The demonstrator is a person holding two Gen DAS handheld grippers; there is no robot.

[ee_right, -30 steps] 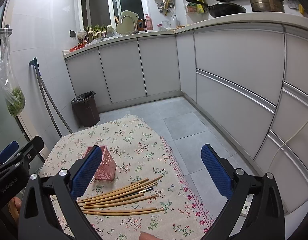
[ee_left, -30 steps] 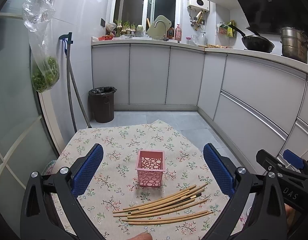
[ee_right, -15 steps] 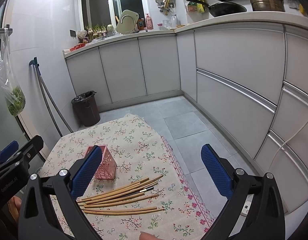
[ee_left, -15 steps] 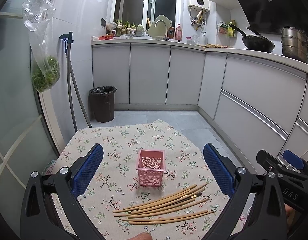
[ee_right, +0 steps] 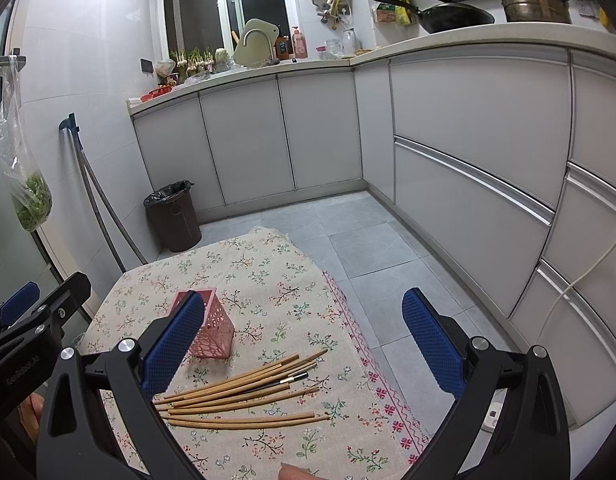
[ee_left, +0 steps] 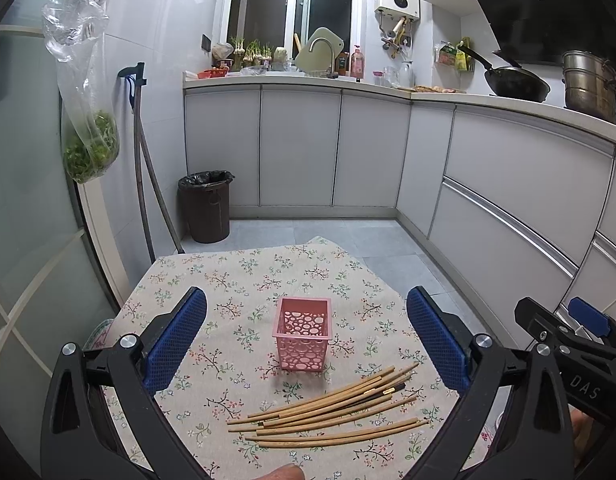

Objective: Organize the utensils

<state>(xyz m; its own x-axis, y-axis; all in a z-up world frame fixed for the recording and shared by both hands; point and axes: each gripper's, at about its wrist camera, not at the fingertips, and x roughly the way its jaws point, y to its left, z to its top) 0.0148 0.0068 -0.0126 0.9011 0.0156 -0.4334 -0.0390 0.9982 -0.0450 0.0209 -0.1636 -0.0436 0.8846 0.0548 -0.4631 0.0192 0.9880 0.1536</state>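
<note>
A small pink perforated basket stands upright and empty on a floral tablecloth. Several wooden chopsticks lie in a loose bundle just in front of it, toward me. My left gripper is open and empty, held above the table's near side, its blue pads wide apart. My right gripper is open and empty too, to the right of the left one. In the right wrist view the basket sits partly behind the left pad, with the chopsticks below it.
The table's right edge drops to a grey tiled floor. A dark bin stands by the far cabinets. A bag of greens hangs on the left wall. A finger tip shows at the bottom edge.
</note>
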